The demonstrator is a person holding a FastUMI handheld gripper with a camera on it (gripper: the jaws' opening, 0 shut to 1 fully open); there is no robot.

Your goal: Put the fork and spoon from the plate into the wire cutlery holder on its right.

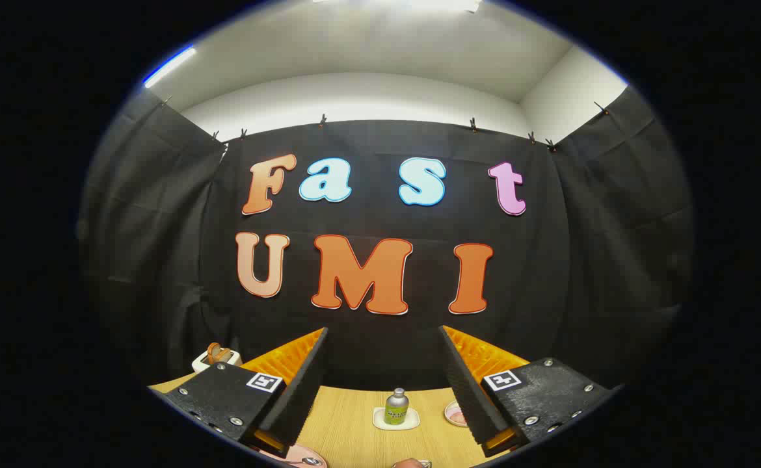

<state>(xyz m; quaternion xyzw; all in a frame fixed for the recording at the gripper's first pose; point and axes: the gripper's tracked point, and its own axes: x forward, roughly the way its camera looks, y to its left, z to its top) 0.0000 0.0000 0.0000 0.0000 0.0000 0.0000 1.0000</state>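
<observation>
The gripper is hanging above the table with its two fingers spread wide apart, and nothing is sitting between them or touching either one. It is pointing almost level, toward the black cloth wall at the back of the booth rather than down at the work.

Just under the fingers, at the near edge of the wooden table, a pink plate is peeking out below the left finger, with a shiny bit of metal lying on it (likely the end of the fork or the spoon, though too little is showing to tell which). A little to its right, also at the near edge, something rounded with a scrap of wire or metal beside it is barely showing; I cannot tell whether that is the cutlery holder.

Beyond the fingers, in the gap between them, a small silver bottle with a green label is standing upright on a white coaster. Just to its right a small pink dish is lying half hidden behind the right finger. Far off past the left finger, a white toaster with bread in it is sitting against the cloth.
</observation>
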